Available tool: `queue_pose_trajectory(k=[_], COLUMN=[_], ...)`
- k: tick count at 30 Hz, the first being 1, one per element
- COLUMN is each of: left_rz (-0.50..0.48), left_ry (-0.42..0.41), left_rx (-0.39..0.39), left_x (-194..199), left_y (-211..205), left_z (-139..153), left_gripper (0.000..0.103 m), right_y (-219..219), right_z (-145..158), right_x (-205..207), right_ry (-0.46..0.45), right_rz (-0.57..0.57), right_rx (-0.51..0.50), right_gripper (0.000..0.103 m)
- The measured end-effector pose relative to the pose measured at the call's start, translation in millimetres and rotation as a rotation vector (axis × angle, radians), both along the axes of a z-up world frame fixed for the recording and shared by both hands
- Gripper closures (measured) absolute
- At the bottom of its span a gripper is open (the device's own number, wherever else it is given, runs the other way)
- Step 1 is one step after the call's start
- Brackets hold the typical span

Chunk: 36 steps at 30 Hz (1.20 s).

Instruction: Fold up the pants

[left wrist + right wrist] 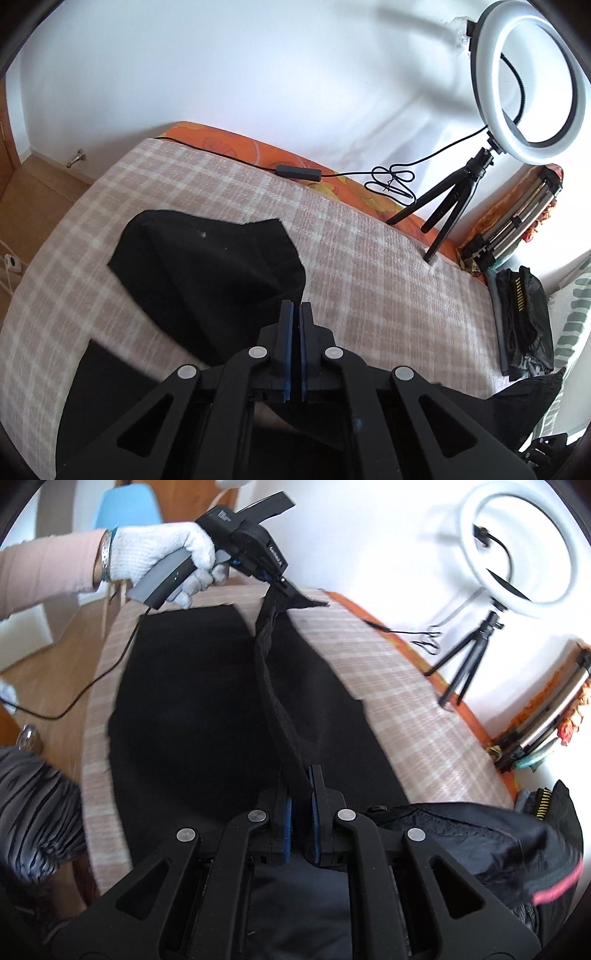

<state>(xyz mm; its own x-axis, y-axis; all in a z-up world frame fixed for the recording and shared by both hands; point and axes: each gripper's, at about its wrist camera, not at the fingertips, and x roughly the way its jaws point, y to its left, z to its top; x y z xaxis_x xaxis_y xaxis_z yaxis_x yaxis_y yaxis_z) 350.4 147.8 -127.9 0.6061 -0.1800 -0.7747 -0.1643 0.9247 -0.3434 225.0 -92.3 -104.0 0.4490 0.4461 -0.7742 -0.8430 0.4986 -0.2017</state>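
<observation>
The right gripper [300, 775] is pinched on the black fabric pants' [192, 701] raised edge. Across it, the left gripper [286, 587], gripped by a white-gloved hand [162, 559], is clamped on the same edge. The pants are spread over the beige checked bedcover [369, 266], with bare cover toward the ring light on its black tripod [528, 85].

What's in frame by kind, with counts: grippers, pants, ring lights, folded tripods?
Grippers: 2, left gripper and right gripper
Black pants: 1
Ring light: 1
Folded tripod: 1
Total: 5
</observation>
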Motion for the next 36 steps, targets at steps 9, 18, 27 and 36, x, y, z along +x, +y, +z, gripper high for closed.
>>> queue_pose_trajectory(k=[9, 18, 27, 36], left_rz=[0.098, 0.195, 0.276, 0.326], left_ry=[-0.029, -0.063, 0.046, 0.08], left_rx=[0.003, -0.105, -0.25, -0.356], left_x=[-96, -132, -128, -128], left_y=[25, 48, 73, 92], left_z=[-19, -41, -57, -75], left_gripper=[0.103, 0.103, 0.075, 0.058], right_y=[10, 12, 15, 15], right_z=[-12, -17, -15, -11], right_x=[-27, -33, -36, -30], right_ry=[0.021, 0.034, 0.032, 0.038], right_rz=[0.027, -0.018, -0.027, -0.05], right_rx=[-0.047, -0.082, -0.106, -0.115], right_gripper=[0.094, 0.094, 0.094, 0.094])
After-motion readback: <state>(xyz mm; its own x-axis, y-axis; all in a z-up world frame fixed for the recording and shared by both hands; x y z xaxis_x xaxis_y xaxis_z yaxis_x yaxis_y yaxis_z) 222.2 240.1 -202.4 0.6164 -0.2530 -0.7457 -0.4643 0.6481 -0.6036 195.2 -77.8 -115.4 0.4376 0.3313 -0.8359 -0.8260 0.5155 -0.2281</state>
